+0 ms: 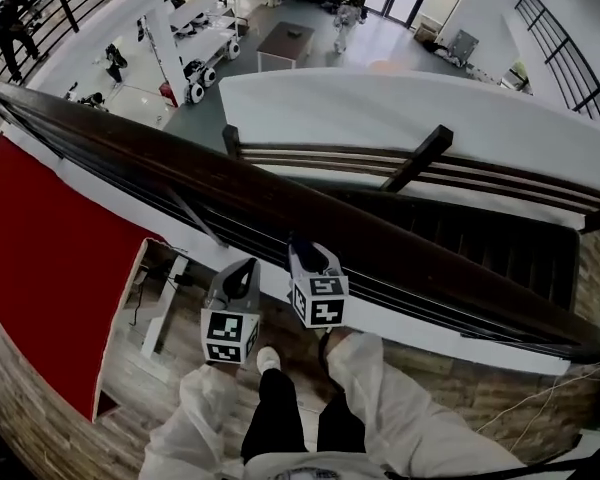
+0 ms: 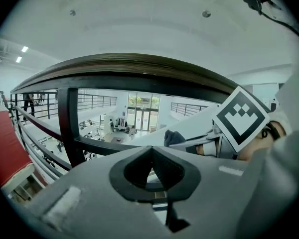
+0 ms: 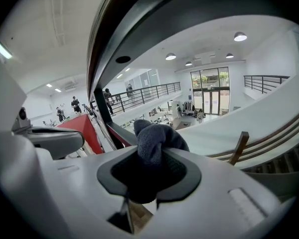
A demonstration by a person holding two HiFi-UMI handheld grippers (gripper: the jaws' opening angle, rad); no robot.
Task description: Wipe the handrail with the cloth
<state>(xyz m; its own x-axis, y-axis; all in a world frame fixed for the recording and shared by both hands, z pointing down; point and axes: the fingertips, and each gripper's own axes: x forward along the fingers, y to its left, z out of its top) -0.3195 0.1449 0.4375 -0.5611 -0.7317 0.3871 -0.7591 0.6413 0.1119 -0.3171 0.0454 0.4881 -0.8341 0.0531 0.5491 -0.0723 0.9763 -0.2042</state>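
Handrail point(image 1: 130, 148) of dark brown wood runs slantwise across the head view, from upper left to lower right, topping a balcony railing of black bars. Beyond the handrail, far below, lies a bright hall floor with tables and small figures of people. A red panel point(image 1: 50, 268) lies on the near side of the handrail, toward its left end.

A person in white sleeves point(image 1: 400, 398) holds both tools just below the handrail, near its middle. The right gripper point(image 3: 149, 171) is clamped on a dark grey-blue cloth point(image 3: 157, 138), which bunches up out of its jaws. The cloth sits close under the handrail's lower edge; whether it touches the wood cannot be told. The left gripper point(image 2: 152, 171) is just beside the right one, on the side toward the red panel. Its jaws are together with nothing between them, pointing up toward the handrail's underside. From the left gripper view, the right gripper's marker cube point(image 2: 241, 118) shows beneath the handrail.
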